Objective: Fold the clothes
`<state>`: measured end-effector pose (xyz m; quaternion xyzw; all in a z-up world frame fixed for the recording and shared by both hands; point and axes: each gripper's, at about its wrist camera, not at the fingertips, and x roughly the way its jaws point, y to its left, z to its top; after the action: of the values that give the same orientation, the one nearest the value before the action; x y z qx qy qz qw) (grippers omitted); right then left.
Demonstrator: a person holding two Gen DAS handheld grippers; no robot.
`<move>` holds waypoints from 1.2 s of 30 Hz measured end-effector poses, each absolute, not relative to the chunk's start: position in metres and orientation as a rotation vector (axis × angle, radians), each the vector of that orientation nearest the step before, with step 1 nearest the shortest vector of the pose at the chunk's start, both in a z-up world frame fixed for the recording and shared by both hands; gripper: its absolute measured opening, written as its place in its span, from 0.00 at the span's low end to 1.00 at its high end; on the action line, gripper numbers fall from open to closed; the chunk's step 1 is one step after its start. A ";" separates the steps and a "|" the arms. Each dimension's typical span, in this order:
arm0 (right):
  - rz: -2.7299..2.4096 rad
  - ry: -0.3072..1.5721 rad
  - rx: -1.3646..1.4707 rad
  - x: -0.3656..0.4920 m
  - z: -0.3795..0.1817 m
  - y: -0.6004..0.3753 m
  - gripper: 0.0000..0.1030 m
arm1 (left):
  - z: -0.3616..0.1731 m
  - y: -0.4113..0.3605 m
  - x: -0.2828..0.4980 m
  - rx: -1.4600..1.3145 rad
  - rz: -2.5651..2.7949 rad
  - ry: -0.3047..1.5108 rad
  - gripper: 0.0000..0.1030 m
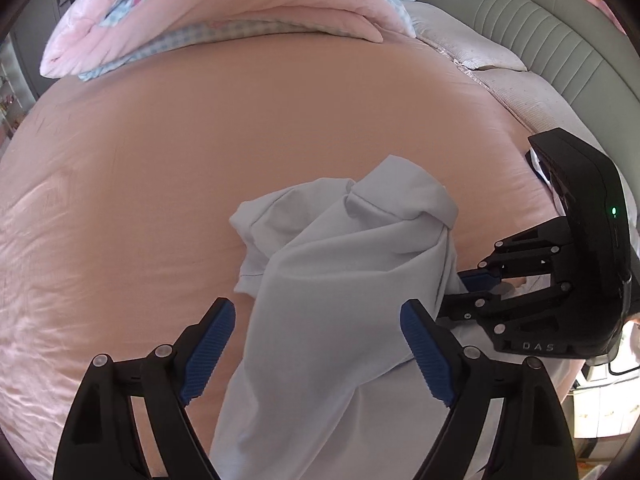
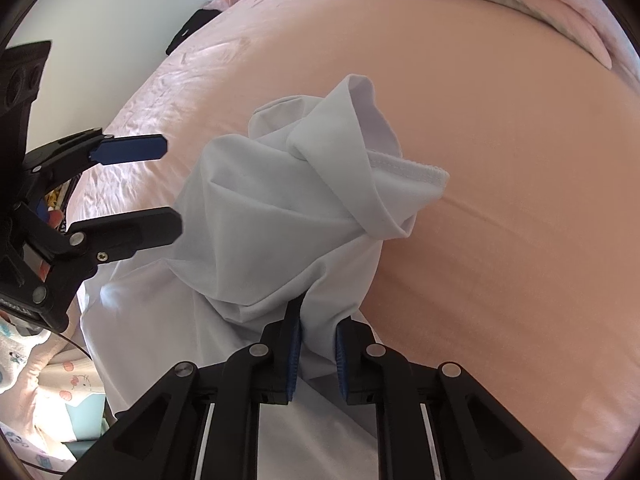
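A crumpled white garment (image 1: pixel 344 248) lies bunched on the pink bed (image 1: pixel 200 160), its cloth trailing toward the camera. My left gripper (image 1: pixel 318 344) is open, its blue pads wide apart on either side of the cloth and holding nothing. My right gripper (image 1: pixel 460 290) comes in from the right and bites the garment's edge. In the right wrist view the right gripper (image 2: pixel 318 344) is shut on a fold of the white garment (image 2: pixel 280 208). The left gripper (image 2: pixel 168 188) stands open at the left, just beside the cloth. A hemmed edge (image 2: pixel 408 168) sticks out on the right.
A folded pink quilt with blue gingham lining (image 1: pixel 224 20) lies across the far side of the bed. A pale pillow (image 1: pixel 472 48) and a grey padded headboard (image 1: pixel 540 28) are at the right. A dark item (image 2: pixel 192 28) sits at the far bed edge. Cartoon-print fabric (image 2: pixel 60 392) is at the lower left.
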<state>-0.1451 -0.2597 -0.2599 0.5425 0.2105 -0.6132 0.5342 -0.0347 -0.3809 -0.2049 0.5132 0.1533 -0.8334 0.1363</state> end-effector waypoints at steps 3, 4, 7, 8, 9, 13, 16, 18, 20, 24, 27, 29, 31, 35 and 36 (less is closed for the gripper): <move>-1.458 0.505 1.291 -0.132 -0.260 -0.276 0.13 | -0.210 -0.387 -0.045 1.515 -2.406 0.454 0.82; -1.457 0.505 1.291 -0.132 -0.260 -0.275 0.13 | -0.212 -0.387 -0.052 1.539 -2.403 0.460 0.82; -1.449 0.508 1.290 -0.133 -0.260 -0.276 0.13 | -0.218 -0.383 -0.046 1.613 -2.396 0.540 0.82; -1.445 0.506 1.291 -0.134 -0.261 -0.276 0.13 | -0.219 -0.382 -0.041 1.637 -2.394 0.576 0.82; -1.442 0.502 1.293 -0.135 -0.261 -0.276 0.13 | -0.221 -0.381 -0.035 1.661 -2.390 0.612 0.82; -1.428 0.496 1.296 -0.136 -0.264 -0.276 0.13 | -0.241 -0.389 -0.043 1.694 -2.347 0.680 0.82; -1.420 0.502 1.293 -0.137 -0.265 -0.278 0.13 | -0.248 -0.403 -0.033 1.671 -2.314 0.833 0.78; -1.416 0.496 1.300 -0.139 -0.266 -0.278 0.13 | -0.248 -0.407 -0.035 1.636 -2.296 0.846 0.60; -1.415 0.495 1.311 -0.141 -0.267 -0.278 0.13 | -0.247 -0.412 -0.036 1.602 -2.278 0.858 0.38; -1.410 0.483 1.330 -0.145 -0.268 -0.278 0.13 | -0.241 -0.418 -0.017 1.560 -2.311 0.855 0.19; -1.408 0.462 1.345 -0.148 -0.268 -0.277 0.13 | -0.237 -0.421 -0.009 1.529 -2.313 0.888 0.17; -1.410 0.443 1.356 -0.151 -0.267 -0.277 0.13 | -0.234 -0.424 0.000 1.504 -2.309 0.908 0.15; -1.410 0.413 1.376 -0.155 -0.267 -0.277 0.15 | -0.230 -0.426 0.000 1.494 -2.309 0.907 0.14; -1.436 0.399 1.405 -0.160 -0.272 -0.279 0.41 | -0.229 -0.424 -0.014 1.511 -2.311 0.913 0.15; -1.446 0.396 1.405 -0.161 -0.273 -0.280 0.41 | -0.233 -0.419 -0.036 1.502 -2.311 0.923 0.15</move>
<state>-0.1607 -0.2798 -0.2730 0.5853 0.1648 -0.6025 0.5171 -0.0362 -0.4185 -0.2331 0.5132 0.3154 -0.7896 0.1169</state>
